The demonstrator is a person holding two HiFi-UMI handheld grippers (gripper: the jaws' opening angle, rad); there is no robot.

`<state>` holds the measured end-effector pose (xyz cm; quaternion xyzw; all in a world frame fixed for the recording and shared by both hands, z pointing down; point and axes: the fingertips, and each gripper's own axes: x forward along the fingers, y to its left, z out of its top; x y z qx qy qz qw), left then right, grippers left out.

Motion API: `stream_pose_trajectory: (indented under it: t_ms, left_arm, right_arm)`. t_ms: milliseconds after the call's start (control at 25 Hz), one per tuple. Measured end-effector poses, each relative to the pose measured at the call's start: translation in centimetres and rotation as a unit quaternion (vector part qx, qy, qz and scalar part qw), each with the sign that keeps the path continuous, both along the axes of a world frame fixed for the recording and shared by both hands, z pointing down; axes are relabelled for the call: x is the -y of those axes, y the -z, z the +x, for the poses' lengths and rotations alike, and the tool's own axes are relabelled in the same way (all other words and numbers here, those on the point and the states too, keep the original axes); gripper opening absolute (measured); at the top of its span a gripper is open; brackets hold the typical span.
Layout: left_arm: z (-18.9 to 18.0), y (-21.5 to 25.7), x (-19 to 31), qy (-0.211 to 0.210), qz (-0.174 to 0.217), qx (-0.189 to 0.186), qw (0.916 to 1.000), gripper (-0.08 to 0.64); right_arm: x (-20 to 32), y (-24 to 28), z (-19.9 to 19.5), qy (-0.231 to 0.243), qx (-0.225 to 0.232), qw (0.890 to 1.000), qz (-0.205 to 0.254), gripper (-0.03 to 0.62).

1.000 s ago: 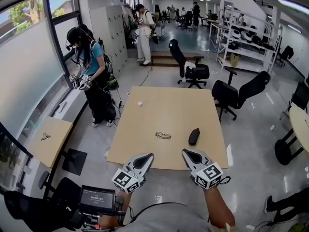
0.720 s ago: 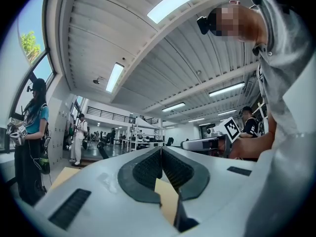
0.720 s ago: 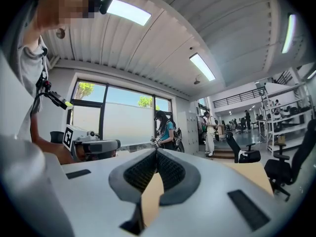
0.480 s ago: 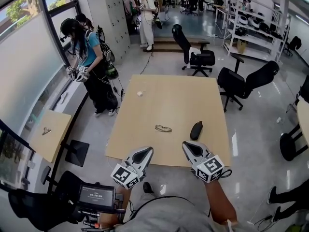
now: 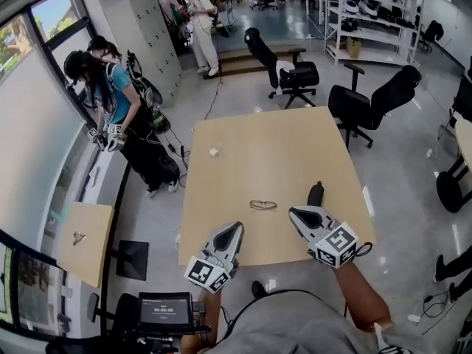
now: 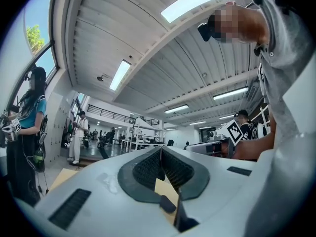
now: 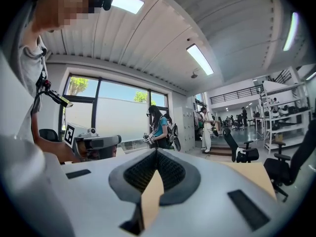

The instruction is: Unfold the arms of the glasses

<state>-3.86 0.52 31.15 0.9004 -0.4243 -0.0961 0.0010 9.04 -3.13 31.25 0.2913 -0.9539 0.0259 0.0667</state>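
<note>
Glasses: one pair of glasses (image 5: 262, 204), lying on the table (image 5: 273, 139) toward its near edge.
Case: one black case (image 5: 316, 195), near, at the glasses' 3 o'clock.
Grippers: two, left gripper (image 5: 237, 227) and right gripper (image 5: 293, 211), jaws together, empty; glasses at 1 and 10 o'clock.

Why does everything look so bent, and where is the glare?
Head view: the wide lens bows the window, and lights streak the shiny floor. Left gripper view: the ceiling lamp is blown out white. Both gripper views: dark rounded corners.
</note>
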Motion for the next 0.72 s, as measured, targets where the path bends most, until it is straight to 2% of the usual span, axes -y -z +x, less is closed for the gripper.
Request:
stream_pose_trajectory:
  t_ms: [120,280,560,720]
  left_arm:
    - [-0.2,-0.3,1.6,-0.017,0.013,0.005,0.9997,0.008]
    - [-3.5,0.1,4.5,-0.033,0.027,-0.003,0.9991,0.008]
    - [-5.4,-0.8,7.2,-0.049,0.021,-0.021,0.9984,0.009]
    - [-6.5,-1.2,8.3,-0.052,0.014,-0.018,0.9984,0.008]
  right_arm:
    - [1.1,-0.5,0.3,-0.022,0.01,1.0,0.009,0.008]
    - [3.4,-0.6,-2.5,-0.042,0.001,0.999,0.016,0.008]
    - [5.3,-1.5,-4.5,-0.056,-0.009,0.998,0.009,0.008]
    - [6.5,-1.4,-5.7,-0.06,-0.003,0.998,0.006,0.008]
